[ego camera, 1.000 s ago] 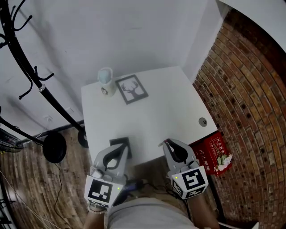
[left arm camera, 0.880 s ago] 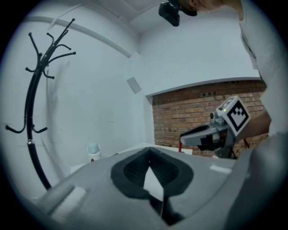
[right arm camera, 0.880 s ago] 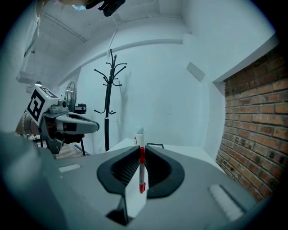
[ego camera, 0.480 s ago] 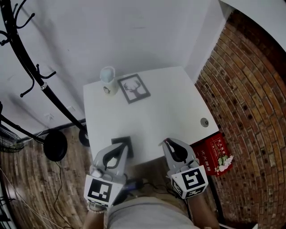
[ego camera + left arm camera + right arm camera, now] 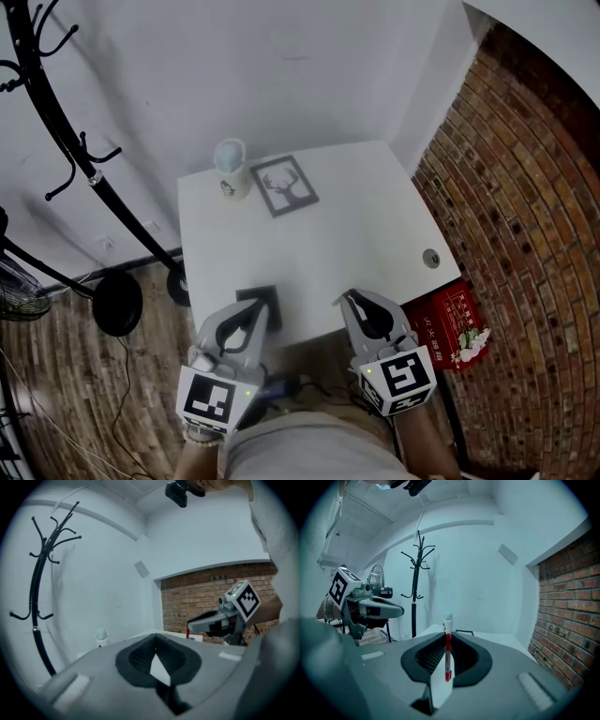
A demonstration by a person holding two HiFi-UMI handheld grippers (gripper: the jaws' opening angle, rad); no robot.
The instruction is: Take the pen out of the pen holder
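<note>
The pen holder [image 5: 231,169], a white cup with a pale blue top, stands at the far left corner of the white table [image 5: 356,225]. It also shows small in the right gripper view [image 5: 448,621] and the left gripper view [image 5: 101,637]. My right gripper [image 5: 351,301] hovers over the table's near edge, shut on a red pen [image 5: 448,660] that stands upright between its tips [image 5: 446,637]. My left gripper [image 5: 253,317] is beside it at the near edge, shut with nothing in it [image 5: 157,641]. Both are far from the holder.
A deer picture frame [image 5: 285,186] lies next to the holder. A dark square pad [image 5: 258,302] sits under the left gripper's tip. The table has a cable hole [image 5: 430,258] at its right edge. A black coat rack [image 5: 66,141] stands left; a red box [image 5: 452,319] and brick wall are right.
Only the head view has drifted a little, so the table sits slightly lower and further right. Both grippers stay where they were, the right one still on the pen.
</note>
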